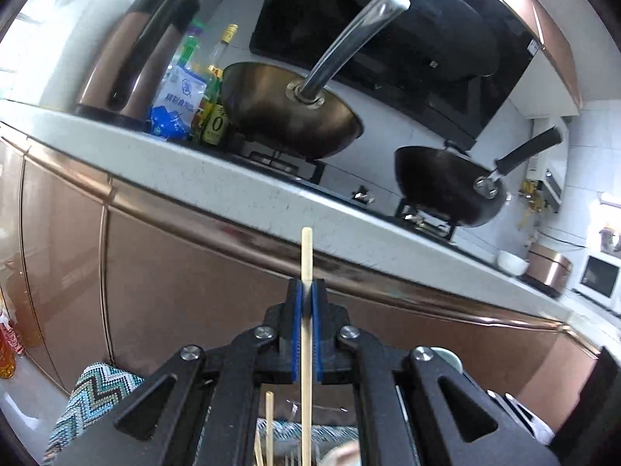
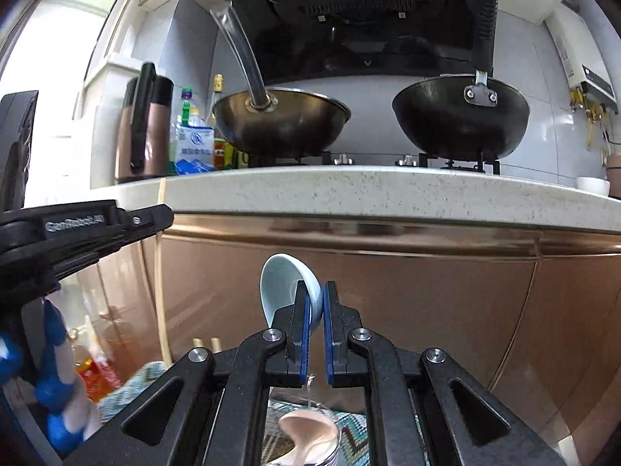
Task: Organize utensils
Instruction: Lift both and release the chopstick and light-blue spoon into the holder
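Left gripper (image 1: 306, 299) pinches an upright chopstick (image 1: 306, 256); right gripper (image 2: 316, 295) clamps a pale-blue spoon (image 2: 289, 287) — bowl tilted left.

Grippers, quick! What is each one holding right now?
Left gripper: closed on a wooden chopstick, held upright.
Right gripper: closed on a pale blue spoon.

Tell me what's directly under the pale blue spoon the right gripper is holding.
Below the pale blue spoon sits a pink spoon in a clear holder on a zigzag cloth. The right gripper hides the holder's other contents.
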Motion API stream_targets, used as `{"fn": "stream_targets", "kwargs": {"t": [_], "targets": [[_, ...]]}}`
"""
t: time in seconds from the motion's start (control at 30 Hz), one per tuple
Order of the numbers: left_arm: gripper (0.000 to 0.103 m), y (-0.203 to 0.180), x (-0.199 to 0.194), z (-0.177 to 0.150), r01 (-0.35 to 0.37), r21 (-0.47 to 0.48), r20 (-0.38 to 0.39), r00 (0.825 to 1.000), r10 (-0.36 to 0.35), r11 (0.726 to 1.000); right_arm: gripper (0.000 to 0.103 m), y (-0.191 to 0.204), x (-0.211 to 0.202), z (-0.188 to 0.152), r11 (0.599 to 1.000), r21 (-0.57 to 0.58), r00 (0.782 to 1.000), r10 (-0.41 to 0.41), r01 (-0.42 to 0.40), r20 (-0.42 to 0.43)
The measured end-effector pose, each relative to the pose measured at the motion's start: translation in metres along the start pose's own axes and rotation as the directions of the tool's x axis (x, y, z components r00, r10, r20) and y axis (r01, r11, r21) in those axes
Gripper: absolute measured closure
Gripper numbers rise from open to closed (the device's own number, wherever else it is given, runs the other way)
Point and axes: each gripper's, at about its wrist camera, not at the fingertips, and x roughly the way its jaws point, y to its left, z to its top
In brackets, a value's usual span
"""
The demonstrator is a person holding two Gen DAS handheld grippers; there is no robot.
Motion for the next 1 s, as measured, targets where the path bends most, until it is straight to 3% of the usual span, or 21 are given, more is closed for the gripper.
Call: {"fn": "stream_targets", "kwargs": {"t": [0.23,0.47,0.6,1.0], "targets": [[0.099,0.005,0.020,-0.039,-0.054,0.040,0.056,0.997,0.051,0.998,0.097,0.008,0.009,-0.032,0.998,-0.062,0.999,-0.030,0.031,0.024],[0.097,0.012,0.014,-0.060,-0.066,0.053,0.065,0.996,0.062,0.996,0.093,0.013,0.007,-0.052,0.996,-0.086,1.000,-0.026,0.026,0.000],[0.078,0.012,-0.007,-0.050,-0.059,0.063,0.081,0.995,0.054,0.996,0.079,0.010,-0.009,-0.047,0.997,-0.075,0.999,-0.035,0.036,0.009],[0.067,0.003,-0.131,0.025,-0.105,0.165,0.217,0.974,0.068,0.981,0.075,0.005,-0.102,0.017,0.995,-0.056,0.993,-0.074,0.079,0.097]]}}
